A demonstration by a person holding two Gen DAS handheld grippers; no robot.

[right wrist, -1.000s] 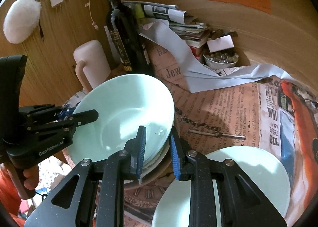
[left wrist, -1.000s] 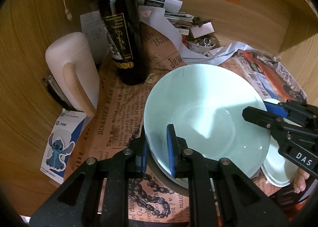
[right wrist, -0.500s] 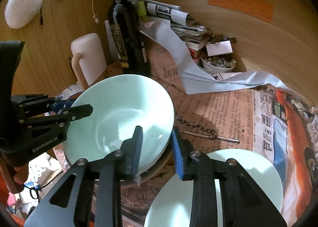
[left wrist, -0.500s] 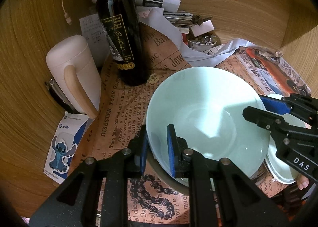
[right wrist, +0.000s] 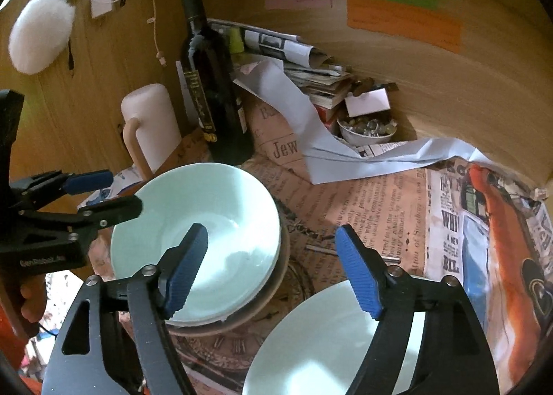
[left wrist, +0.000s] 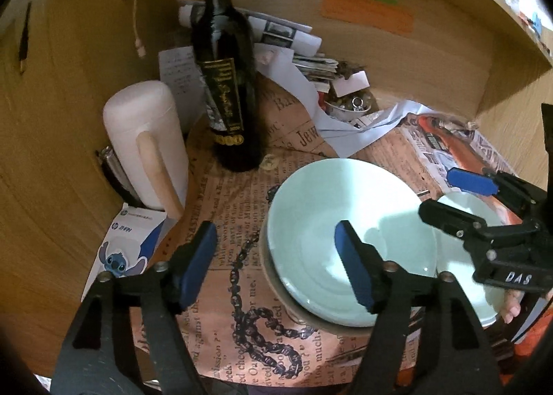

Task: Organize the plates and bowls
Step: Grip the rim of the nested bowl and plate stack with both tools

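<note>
Left wrist view. The left gripper (left wrist: 276, 256) has its jaws wide apart and holds nothing. The pale green bowl (left wrist: 349, 239) sits at about 2 o'clock from the gap, resting on a stack whose lowest member is a brown-rimmed dish (left wrist: 276, 294); the right-hand pad stands in front of the bowl's interior, the left-hand pad is over the newspaper-covered worktop (left wrist: 221, 215). The right gripper (left wrist: 449, 198) enters at 3 o'clock, jaws also apart, above a pale green plate (left wrist: 463, 277). A wine bottle (left wrist: 228, 90) stands at 11 o'clock and a white jug (left wrist: 148, 139) at 10 o'clock, both clear of the stack.

Right wrist view. The right gripper (right wrist: 273, 267) is spread and empty. The bowl (right wrist: 200, 236) lies at 10 o'clock from the gap, its near rim behind the left-hand pad; the pale green plate (right wrist: 328, 343) lies directly below, at 6 o'clock, just beside the stack. The left gripper (right wrist: 110, 191), parted, hovers at the bowl's 9 o'clock rim.

Assessment: the bowl appears seated on the stack and free of both grippers. The remaining plate is the likely next item, and the right gripper is clearly the nearer; the plate's rim lies below and slightly right of the jaws, so a downward approach to its edge is called for.
</note>
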